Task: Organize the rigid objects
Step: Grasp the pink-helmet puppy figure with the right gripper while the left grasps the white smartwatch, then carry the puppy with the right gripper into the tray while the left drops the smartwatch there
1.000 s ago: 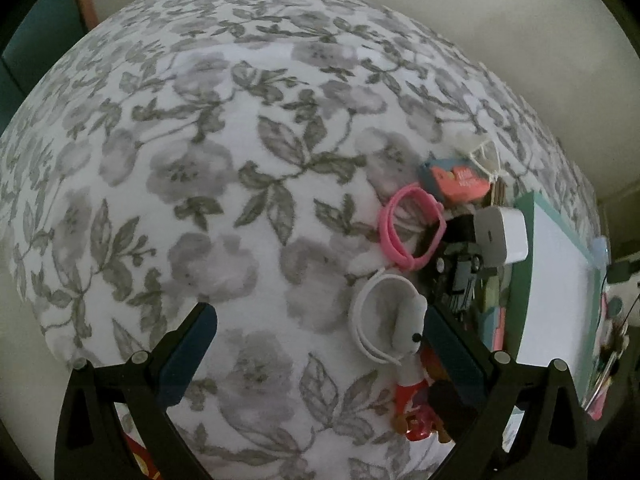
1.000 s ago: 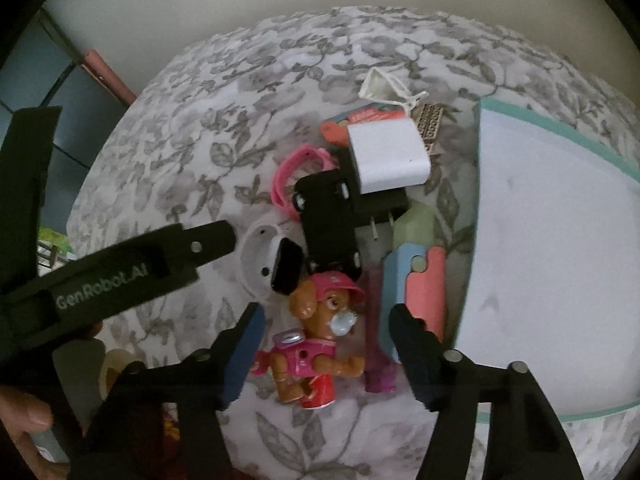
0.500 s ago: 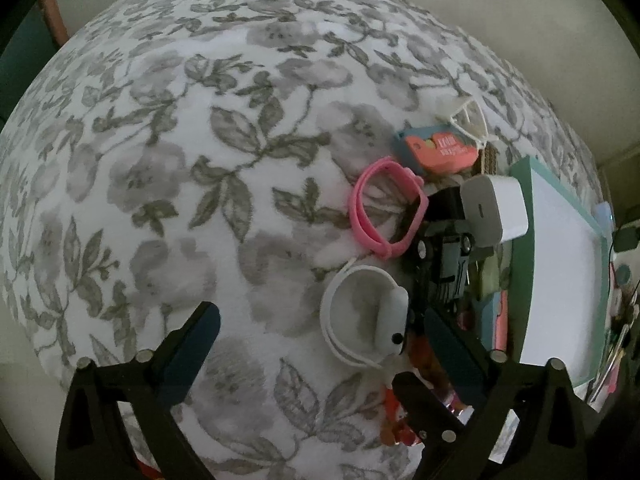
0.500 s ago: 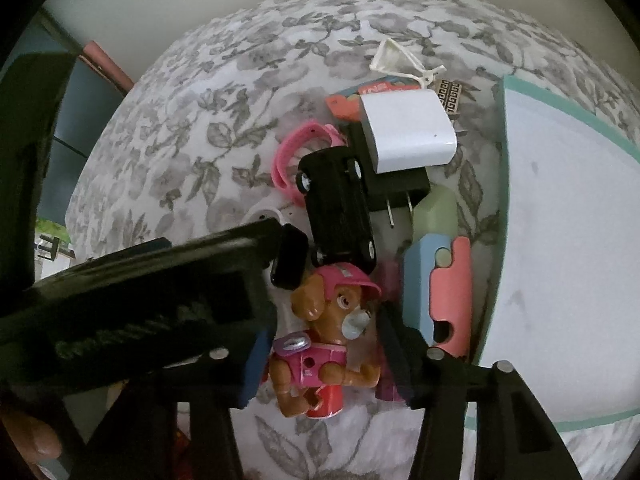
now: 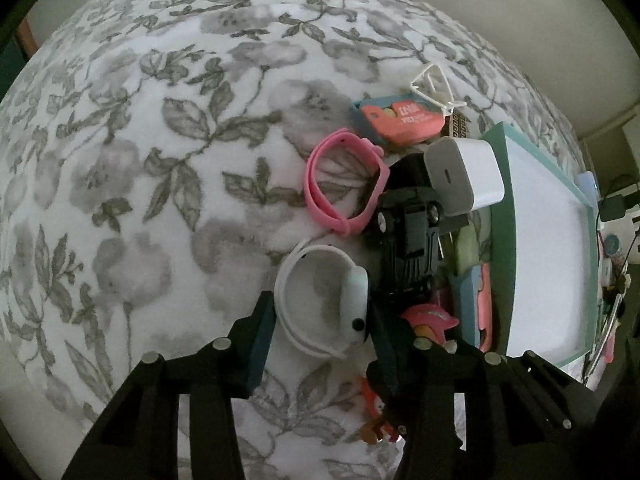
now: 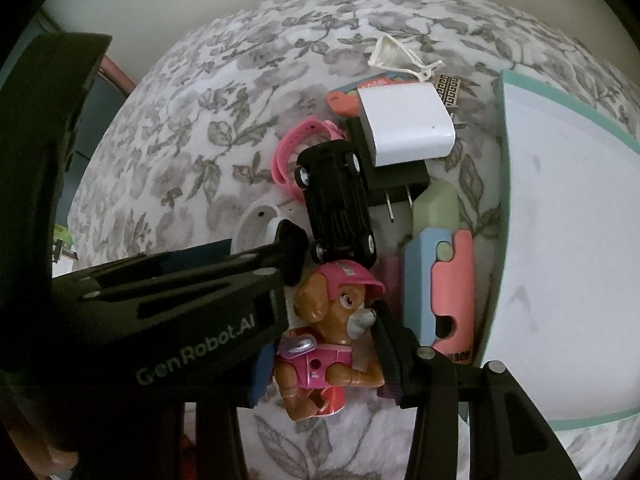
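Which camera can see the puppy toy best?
The right wrist view: the puppy toy sits whole between the right gripper's fingers, face showing. The left wrist view catches only its pink hat and bits behind black gripper fingers.

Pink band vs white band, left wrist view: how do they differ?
The pink band lies clear of the left gripper, farther up the floral cloth; the white band sits between its jaws. The pink band is a bare flattened strap loop; the white band is rounder and carries a white module with a dark dot. Both are closed loops beside the black toy car.
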Motion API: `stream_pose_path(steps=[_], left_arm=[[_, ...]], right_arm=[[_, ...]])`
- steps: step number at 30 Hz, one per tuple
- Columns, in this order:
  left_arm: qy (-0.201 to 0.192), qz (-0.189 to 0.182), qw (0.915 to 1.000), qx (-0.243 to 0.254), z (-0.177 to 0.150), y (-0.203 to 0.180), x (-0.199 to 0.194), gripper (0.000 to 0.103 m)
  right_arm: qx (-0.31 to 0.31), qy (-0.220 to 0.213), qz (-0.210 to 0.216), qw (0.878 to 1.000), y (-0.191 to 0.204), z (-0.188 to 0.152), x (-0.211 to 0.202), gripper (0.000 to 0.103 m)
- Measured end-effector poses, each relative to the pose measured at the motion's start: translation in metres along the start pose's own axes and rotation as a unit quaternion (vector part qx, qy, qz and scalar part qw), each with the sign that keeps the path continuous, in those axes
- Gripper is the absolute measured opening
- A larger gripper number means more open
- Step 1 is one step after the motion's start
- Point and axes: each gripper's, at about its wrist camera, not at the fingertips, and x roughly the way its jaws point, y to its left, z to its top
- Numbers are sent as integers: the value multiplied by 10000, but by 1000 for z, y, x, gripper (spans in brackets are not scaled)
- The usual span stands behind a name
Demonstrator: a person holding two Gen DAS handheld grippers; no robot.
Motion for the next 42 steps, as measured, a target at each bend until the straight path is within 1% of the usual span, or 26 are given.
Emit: stream_pose_path(steps=[4, 7, 10, 15, 19, 21, 23, 26, 29, 32, 35, 37, 40, 42], left_arm=[[-92, 51, 9999, -28, 0, 4, -6, 48], [-230, 14, 9997, -65, 0, 8, -16, 48], [-369, -68, 9993, -92, -3, 12, -27, 48], [-662, -12, 9977, -111, -2, 10, -40, 48], [-966, 27, 9952, -152, -2, 12, -53, 48], [-1120, 162, 9935, -81, -2, 9, -59, 48], [-1202, 236, 9925, -18, -3, 4, -62, 48], [-1198, 225, 9925, 49, -4, -2, -65, 48], [-1172, 270, 9926, 184, -2, -16, -63, 48], [-1121, 219, 9928, 362, 1, -35, -62, 48], [-1102, 225, 9922, 544, 5, -55, -61, 48], [-1095, 222, 9916, 651, 9, -70, -59, 48], [-1069, 111, 9909, 810, 15, -93, -55, 48], [-1058, 89, 9902, 908, 18, -108, -50, 48]], right_arm=[[21, -18, 31, 10000, -2, -3, -4, 48], [106, -34, 110, 9999, -6, -4, -6, 47], [219, -78, 175, 9996, -12, -3, -11, 42], [340, -173, 394, 9985, -17, -4, -19, 42], [436, -386, 602, 9965, -19, -5, -32, 42], [508, -508, 623, 9955, -22, -5, -38, 42], [587, -649, 597, 9944, -26, -5, -45, 42], [744, -901, 556, 9916, -36, -4, -59, 42], [954, -1172, 349, 9879, -51, -3, -71, 42], [1237, -1390, -68, 9825, -72, 0, -80, 42], [1672, -1539, -191, 9736, -99, -1, -87, 42], [1877, -1660, -459, 9670, -114, -1, -91, 42], [1922, -1674, -749, 9641, -129, 0, -93, 42], [1960, -1689, -859, 9621, -143, 0, -94, 42]])
